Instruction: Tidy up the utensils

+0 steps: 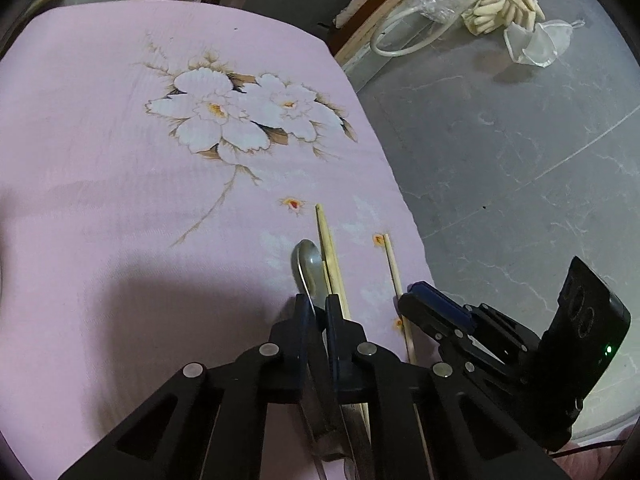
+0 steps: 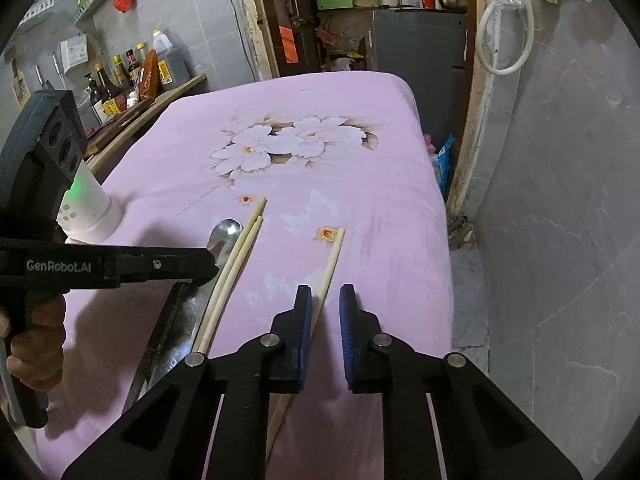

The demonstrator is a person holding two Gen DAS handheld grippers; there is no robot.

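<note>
- The left tongs sit low over the pink flowered cloth covering the bench, jaws nearly together around the neck of a metal spoon; the spoon's bowl shows just past the fingertips and its handle runs back beneath the tool.
- Whether the jaws actually pinch the spoon or only flank it cannot be told from either view.
- 2 pale chopsticks lie side by side, touching the spoon along its right side, their tips pointing toward the printed white flowers at mid-cloth.
- A 3rd chopstick lies apart from the pair, nearer the bench's right edge, its far tip beside a small orange flower print.
- The right tongs stand open over that single chopstick; the stick passes close along the inner face of the left finger, while the right finger is clear of it.
- From the right wrist view, a hand grips the handle of the left tool near the bench's left edge.
- A white cylindrical container stands on the cloth behind the left tool.
- Sauce bottles line a counter beyond the bench's far-left corner.
</note>
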